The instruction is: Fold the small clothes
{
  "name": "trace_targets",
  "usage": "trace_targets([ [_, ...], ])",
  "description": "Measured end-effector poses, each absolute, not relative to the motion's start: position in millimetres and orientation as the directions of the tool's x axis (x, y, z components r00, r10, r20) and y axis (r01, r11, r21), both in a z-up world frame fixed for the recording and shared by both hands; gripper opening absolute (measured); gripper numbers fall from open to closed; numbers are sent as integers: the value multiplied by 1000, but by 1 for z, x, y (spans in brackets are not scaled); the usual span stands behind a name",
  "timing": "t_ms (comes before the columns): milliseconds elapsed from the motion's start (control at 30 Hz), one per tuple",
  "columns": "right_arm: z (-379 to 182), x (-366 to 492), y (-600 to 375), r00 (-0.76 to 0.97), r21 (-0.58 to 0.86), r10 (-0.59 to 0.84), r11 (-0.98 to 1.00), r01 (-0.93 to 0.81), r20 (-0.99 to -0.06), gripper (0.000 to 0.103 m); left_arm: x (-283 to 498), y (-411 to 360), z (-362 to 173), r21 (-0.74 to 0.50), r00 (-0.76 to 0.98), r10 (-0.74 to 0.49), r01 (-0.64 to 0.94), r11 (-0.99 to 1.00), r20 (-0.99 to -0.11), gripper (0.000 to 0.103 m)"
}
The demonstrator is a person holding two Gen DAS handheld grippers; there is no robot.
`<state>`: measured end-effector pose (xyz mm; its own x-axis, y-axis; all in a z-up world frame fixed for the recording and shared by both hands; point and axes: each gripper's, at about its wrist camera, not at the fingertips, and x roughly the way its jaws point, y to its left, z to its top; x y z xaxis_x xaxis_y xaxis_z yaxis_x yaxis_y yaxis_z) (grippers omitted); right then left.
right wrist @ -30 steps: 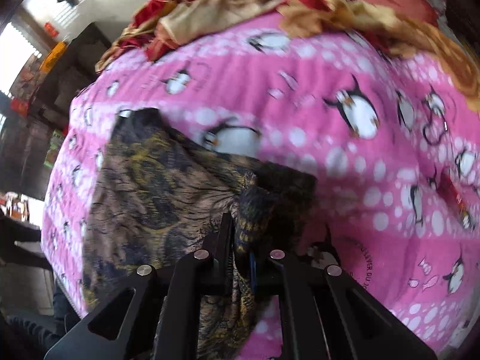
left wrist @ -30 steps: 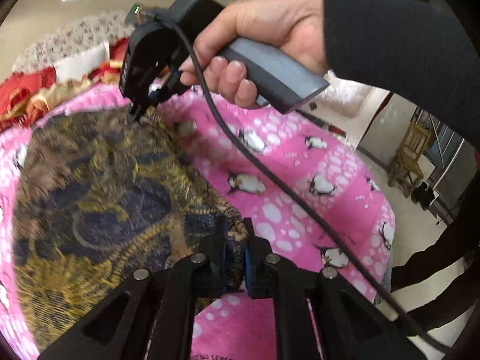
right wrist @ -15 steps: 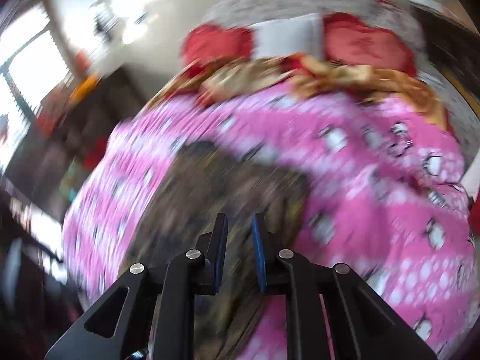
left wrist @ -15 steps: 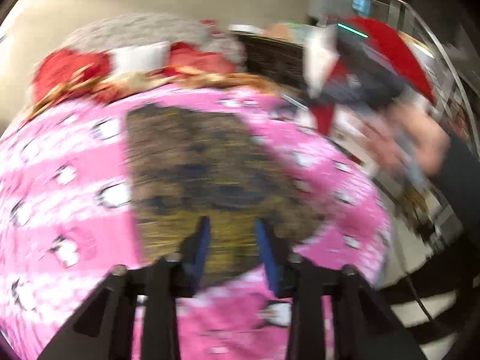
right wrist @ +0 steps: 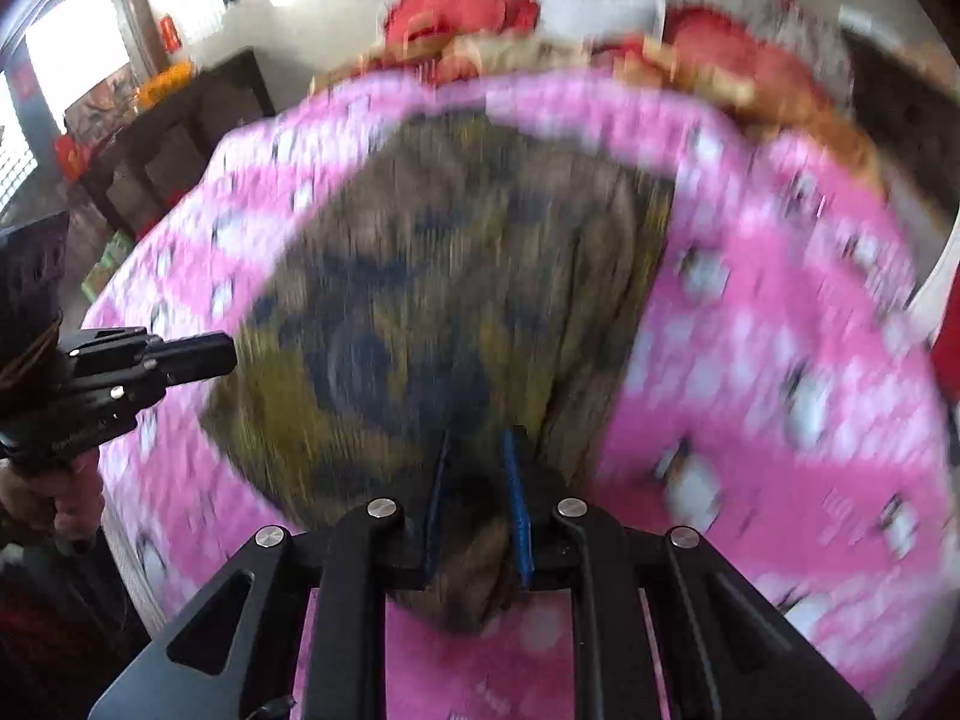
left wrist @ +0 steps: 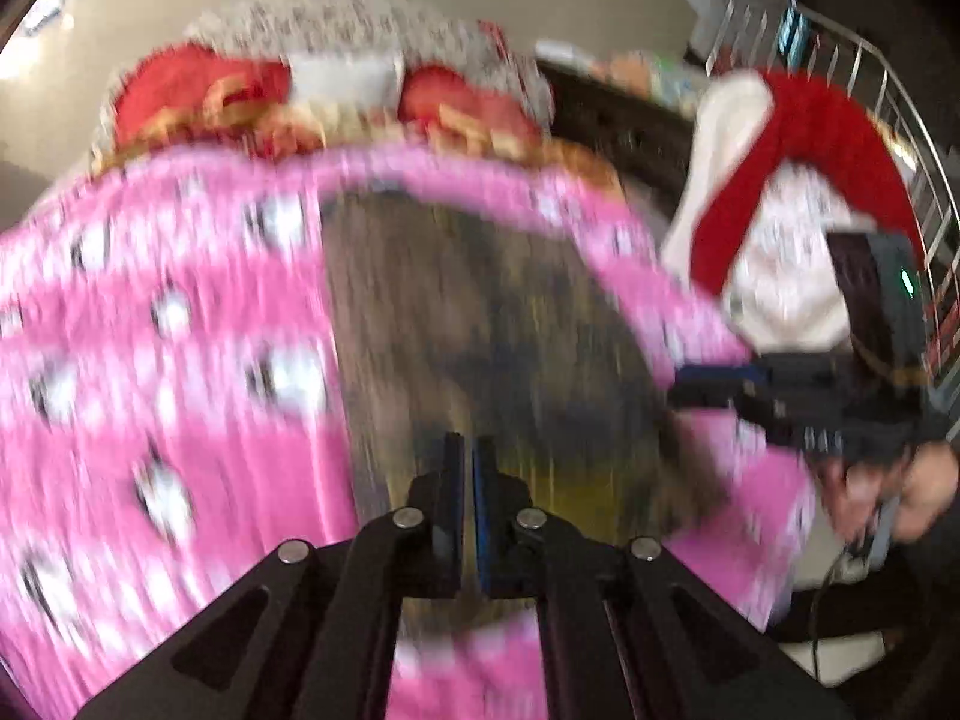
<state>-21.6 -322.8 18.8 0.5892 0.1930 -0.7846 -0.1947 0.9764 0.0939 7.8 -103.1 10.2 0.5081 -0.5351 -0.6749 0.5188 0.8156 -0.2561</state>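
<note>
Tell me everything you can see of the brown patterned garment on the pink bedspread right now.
The brown, gold and dark-blue patterned garment lies spread as a rough rectangle on the pink penguin-print bedspread; it looks like thin, soft fabric. Its right side shows lengthwise folds, and its near edge bunches between the right gripper's parted fingers. The left gripper is nearly closed above the near edge; contact is unclear. Motion blur hides finer detail.
</note>
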Motion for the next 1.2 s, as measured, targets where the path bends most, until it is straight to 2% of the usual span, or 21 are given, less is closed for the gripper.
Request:
trace_targets([
  [100,34,8,-318,651,61,89,996,-65,-754,19,63,-127,21,-261,536,-494,453,853,-684,2],
  [200,21,41,-319,641,88,32,995,56,-767,19,107,-152,0,-216,533,-403,379,900,-744,2],
  [300,-25,63,-324,521,97,19,988,124,-853,19,125,-160,-46,-215,412,-336,314,925,-847,2],
  [367,-33,62,-327,524,122,35,984,133,-851,20,121,-159,-44,-194,435,-331,329,924,-837,2],
  [467,-12,62,-331,553,123,30,984,132,-833,20,119,-160,-28,-197,449,-340,337,921,-826,3],
  [600,23,86,-329,653,109,-9,984,140,-758,21,131,-172,-4,-173,514,-328,327,929,-793,21],
  [667,21,106,-325,666,89,-30,986,144,-746,21,143,-183,-3,-159,510,-317,329,931,-800,27],
  [800,-26,141,-336,523,97,-16,978,187,-852,22,170,-196,-30,-95,445,-249,341,935,-860,33],
  [867,-20,138,-338,531,112,-5,976,187,-847,22,170,-197,-29,-74,445,-239,357,931,-863,35],
  [967,0,124,-333,561,96,-21,979,178,-827,22,163,-191,-17,-74,452,-244,361,930,-858,42],
  [1033,19,109,-326,610,104,-11,983,153,-792,22,153,-180,-5,-57,487,-230,344,937,-843,51],
  [1067,25,102,-322,629,106,-5,984,140,-778,22,148,-175,0,-49,503,-222,334,941,-836,63],
  [1100,32,90,-314,651,101,-2,988,121,-759,23,141,-167,6,-36,520,-207,320,947,-829,70],
  [1200,40,64,-295,688,108,20,991,85,-726,25,123,-147,17,10,569,-160,283,959,-806,70],
])
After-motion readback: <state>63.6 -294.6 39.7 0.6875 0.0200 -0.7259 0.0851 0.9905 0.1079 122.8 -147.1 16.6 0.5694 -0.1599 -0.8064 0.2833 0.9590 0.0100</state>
